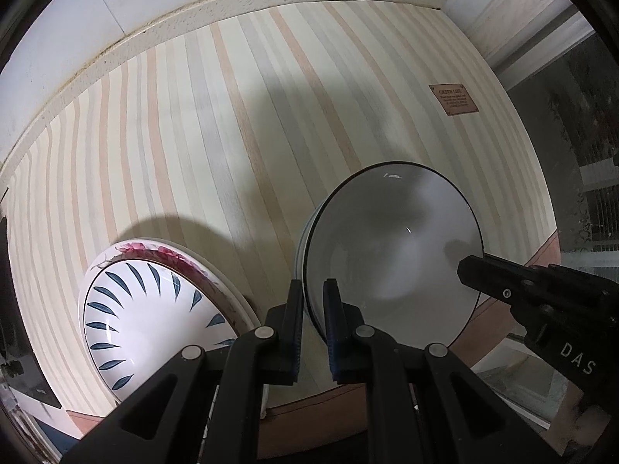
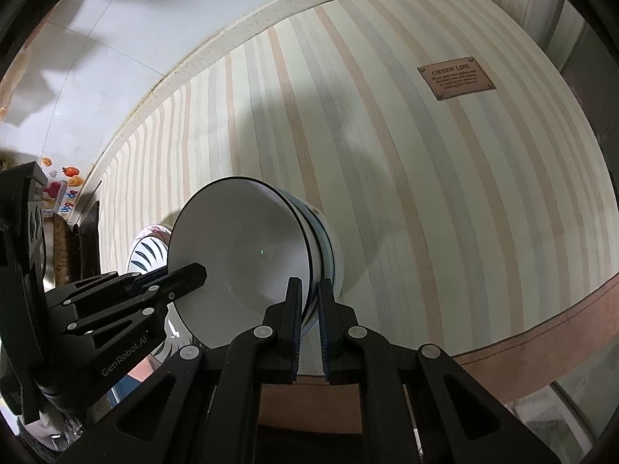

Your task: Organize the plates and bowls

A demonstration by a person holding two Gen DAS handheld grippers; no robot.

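Striped table mat [image 2: 387, 178] with brown label [image 2: 456, 77]

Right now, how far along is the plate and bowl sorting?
Done: a blue-leaf patterned dish sits nested in a pink-flowered plate on the striped table mat.
In hand: both the left gripper and the right gripper pinch opposite rims of a stack of black-rimmed white bowls.
Left: setting that stack down.
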